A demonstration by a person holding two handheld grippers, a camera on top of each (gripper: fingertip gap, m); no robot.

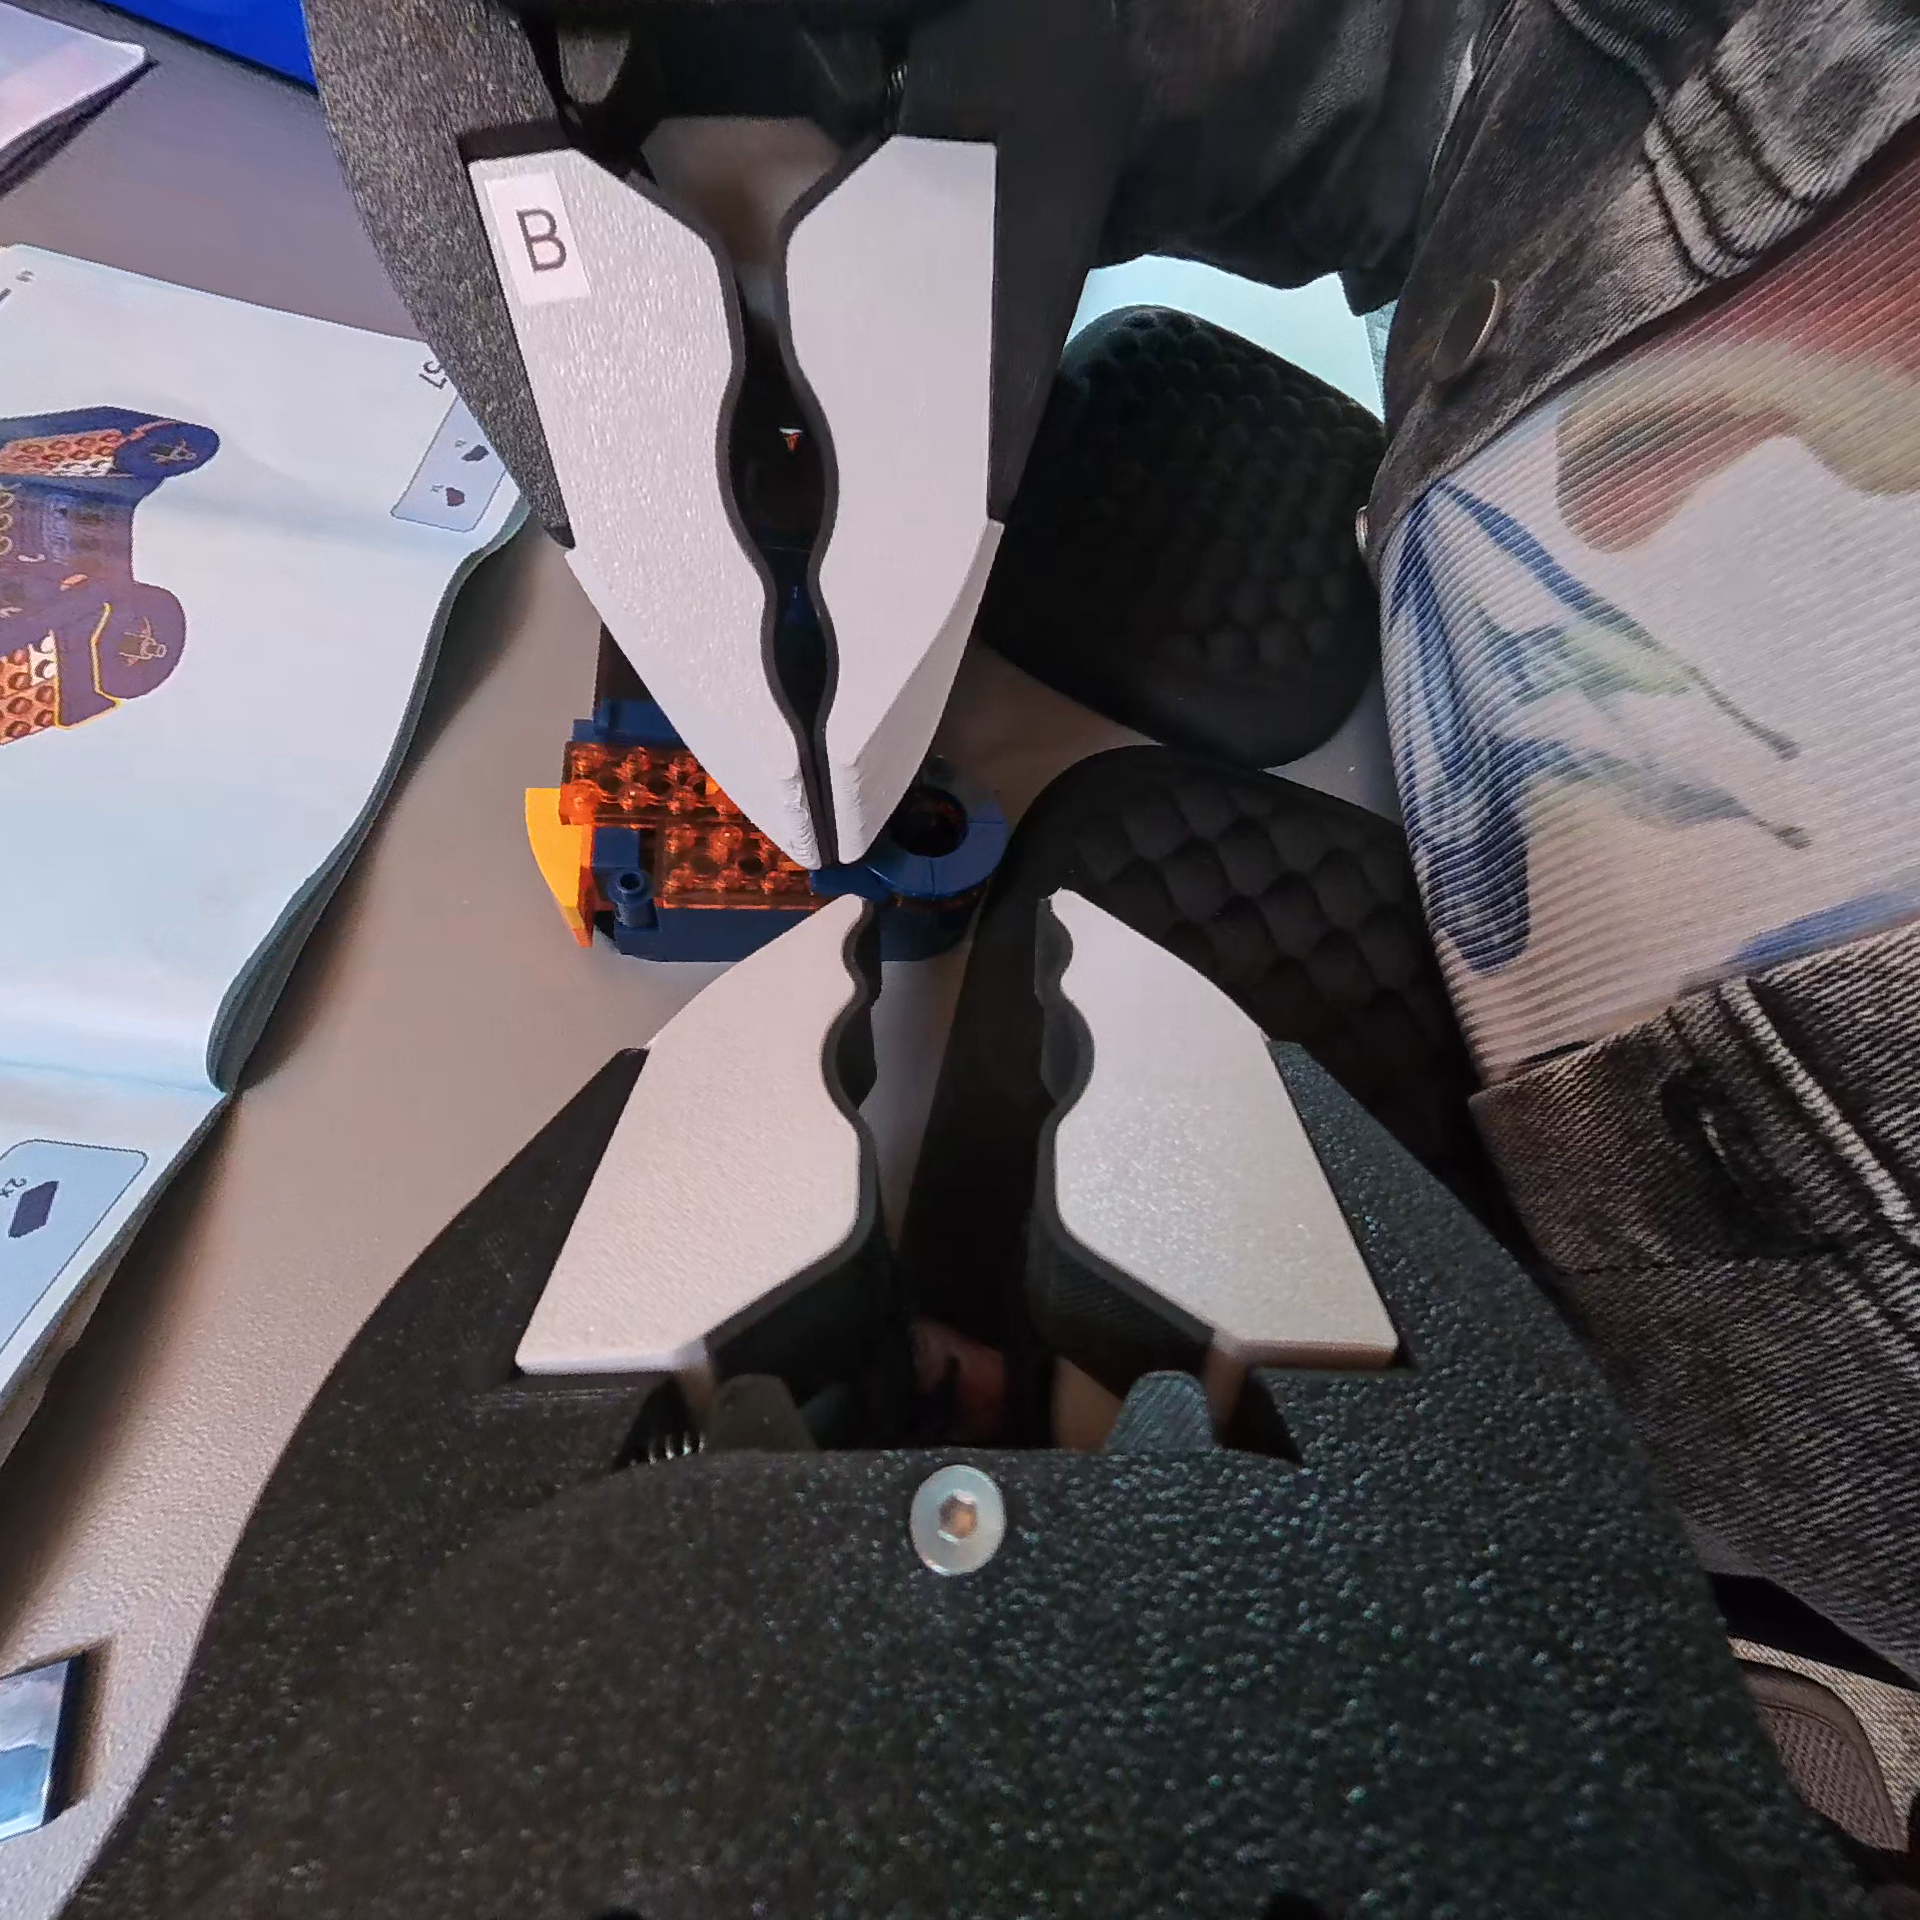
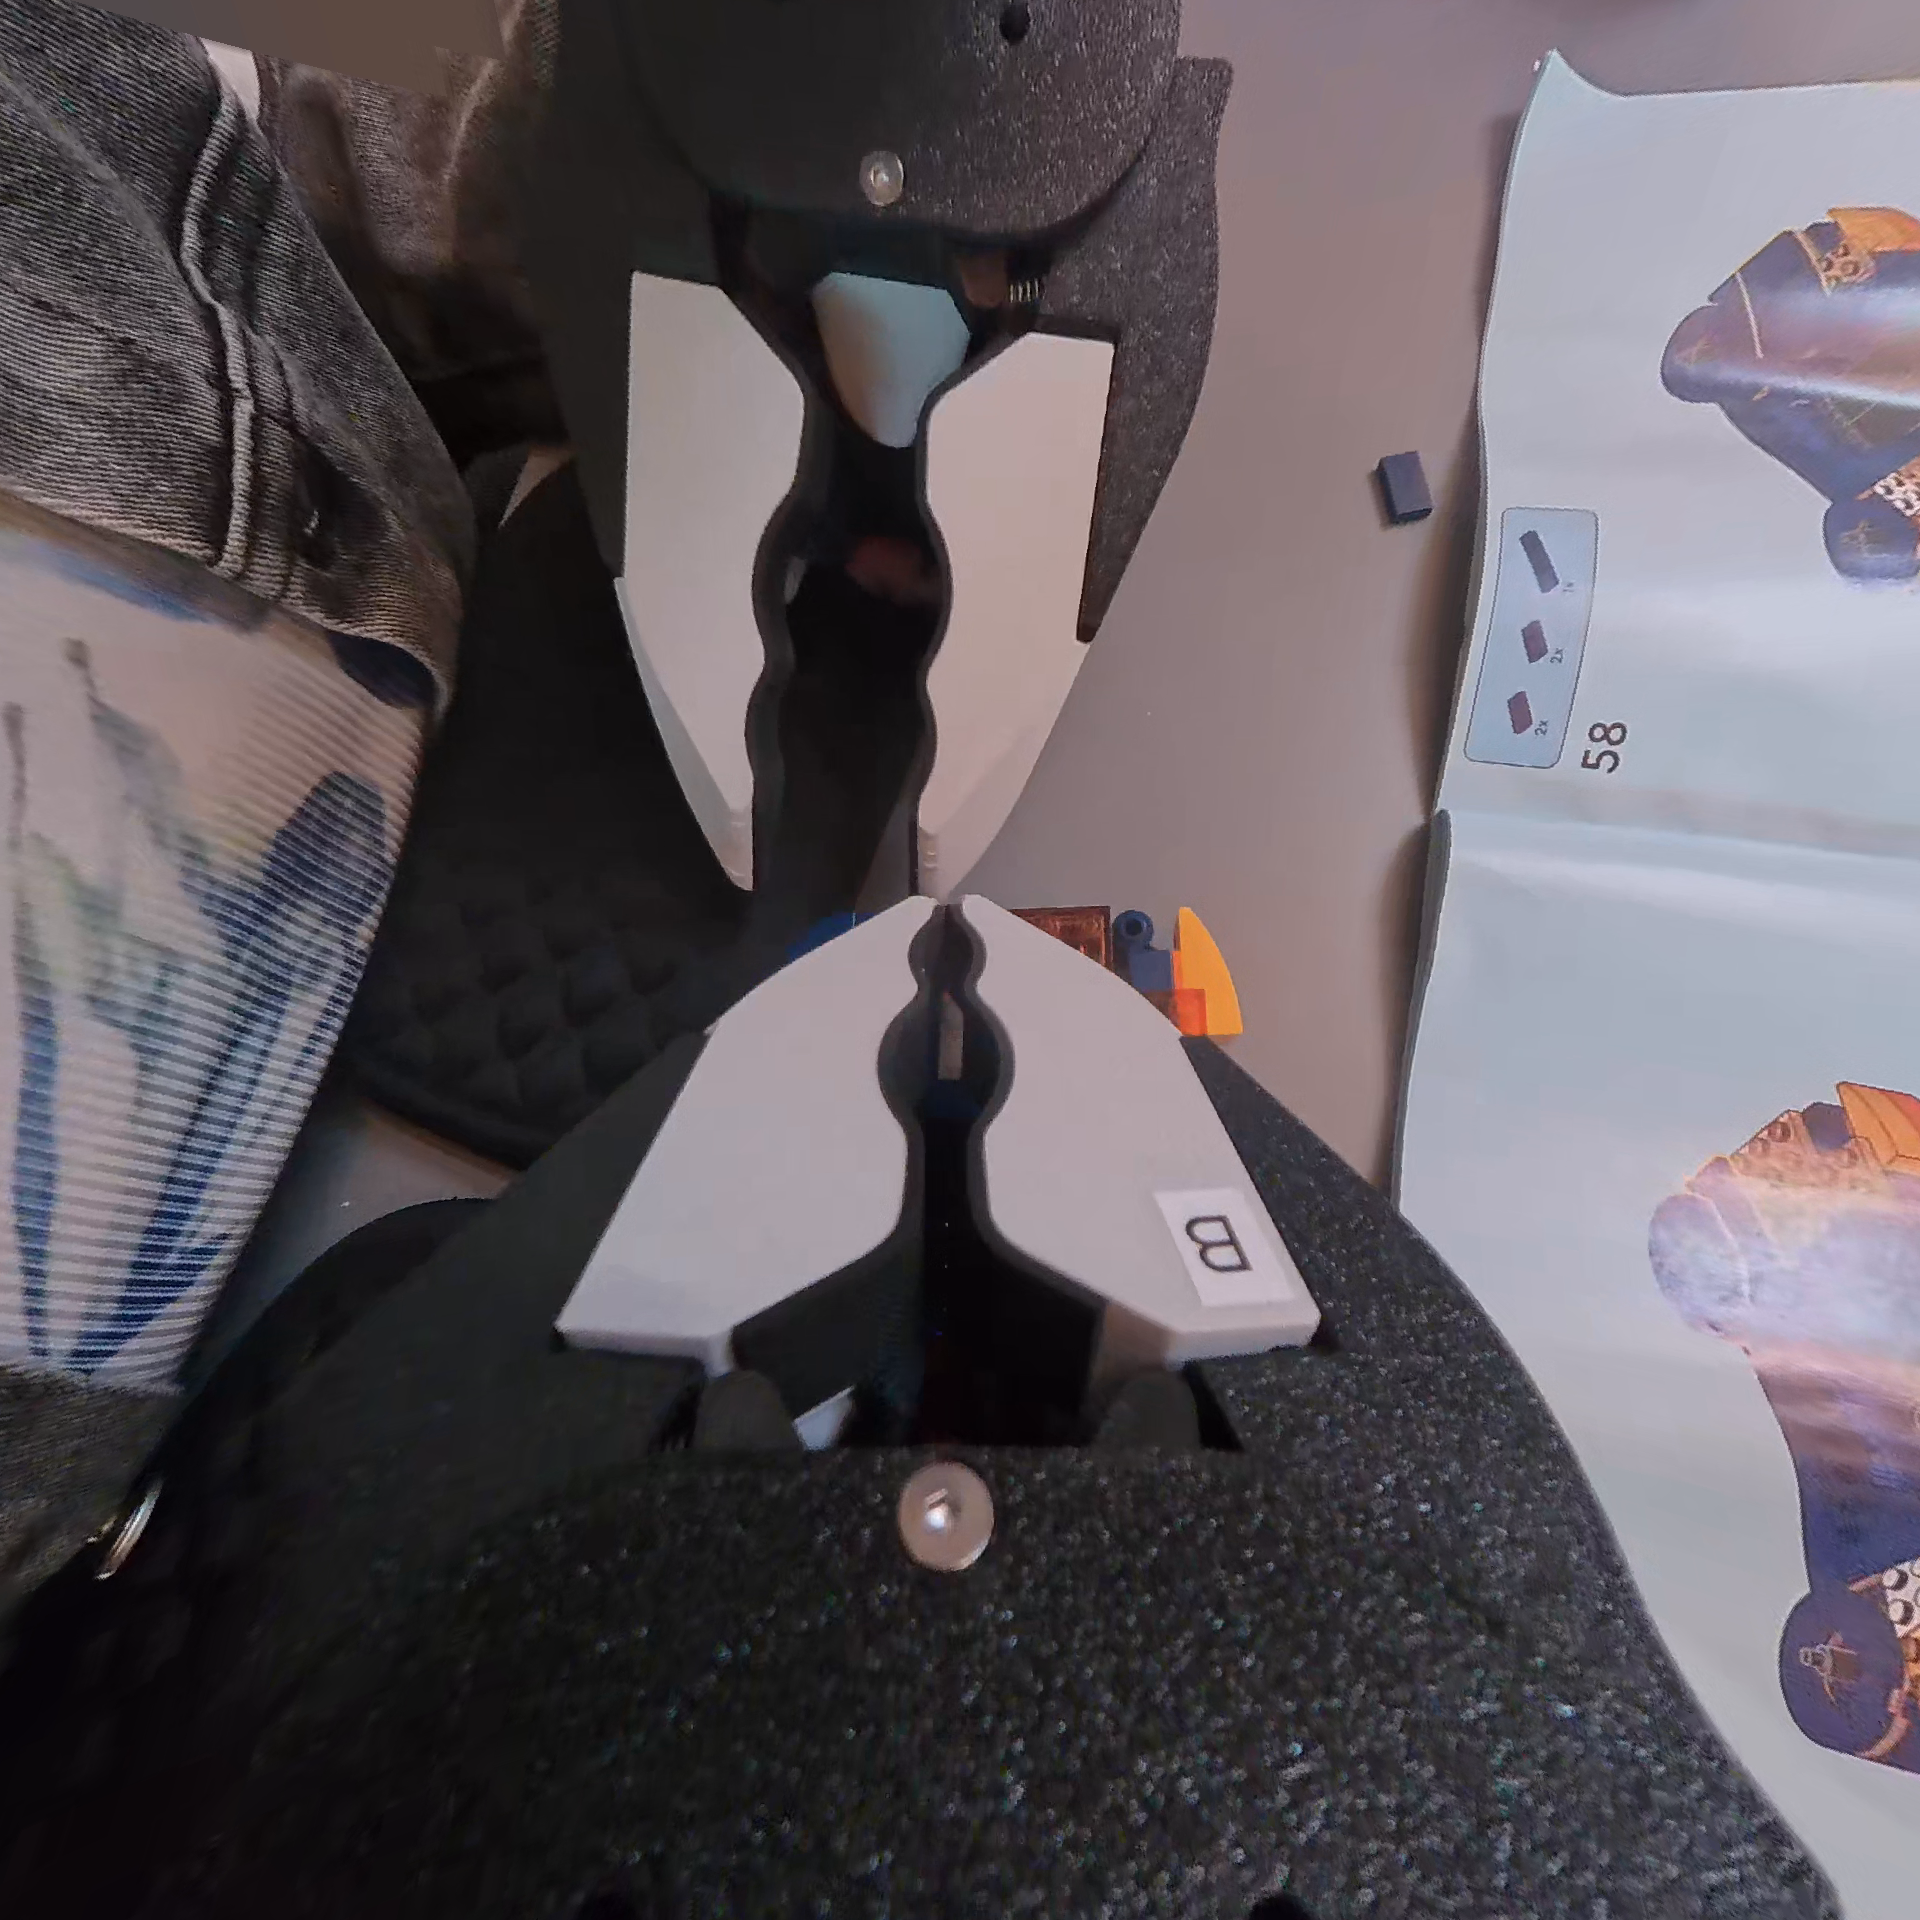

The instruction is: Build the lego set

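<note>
Left gripper [image 1: 951,914] gapes before the lego model [image 1: 717,842]; right gripper [image 2: 943,906] pinched closed.

Grey table [image 1: 416,1195] in soft daylight, black quilted chair [image 1: 1247,914] beside it, blue edge [image 1: 218,31] far behind

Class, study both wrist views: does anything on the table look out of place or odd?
One small dark brick lies alone on the grey table, beside the open instruction booklet and apart from the orange and blue lego model. It looks stray, not damaged. Nothing else stands out.
</note>
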